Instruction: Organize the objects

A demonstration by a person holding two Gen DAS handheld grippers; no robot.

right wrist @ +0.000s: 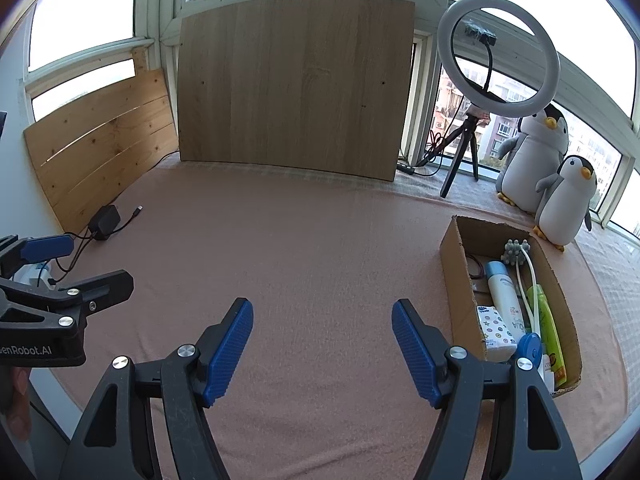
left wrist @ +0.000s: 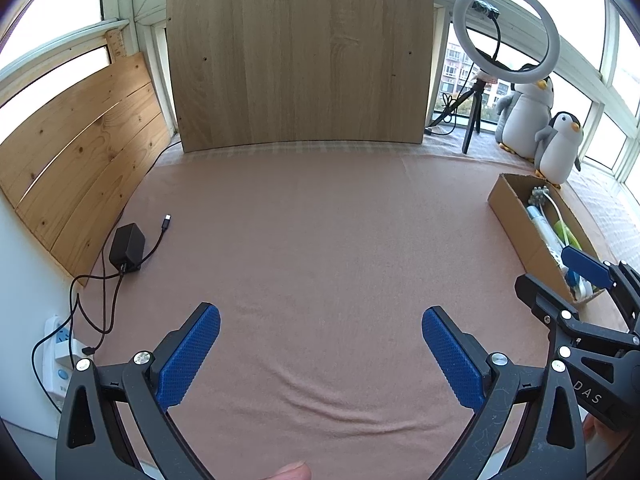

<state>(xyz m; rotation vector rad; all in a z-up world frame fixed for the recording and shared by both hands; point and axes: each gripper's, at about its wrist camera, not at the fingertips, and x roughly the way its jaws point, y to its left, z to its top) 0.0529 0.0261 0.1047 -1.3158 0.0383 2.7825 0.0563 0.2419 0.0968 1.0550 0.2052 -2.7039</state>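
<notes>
A long cardboard box [right wrist: 452, 268] [left wrist: 520, 224] lies at the right on the pink cloth [right wrist: 320, 248]. Inside it are a white spray bottle [right wrist: 505, 296], a green tube [right wrist: 550, 332], a patterned tissue pack [right wrist: 496, 334], a blue round lid [right wrist: 529, 345] and a grey massager on a white handle [right wrist: 517, 252]. My right gripper [right wrist: 322, 320] hovers over bare cloth just left of the box, open, nothing between its blue pads. My left gripper [left wrist: 320, 330] is open too, over the cloth's near middle. Each gripper shows at the edge of the other's view.
A black charger [left wrist: 126, 246] with cables lies at the far left beside a white power strip [left wrist: 60, 356]. Wooden boards [left wrist: 300, 56] lean against the windows at the back. A ring light on a tripod [left wrist: 506, 30] and two plush penguins [left wrist: 558, 148] stand back right.
</notes>
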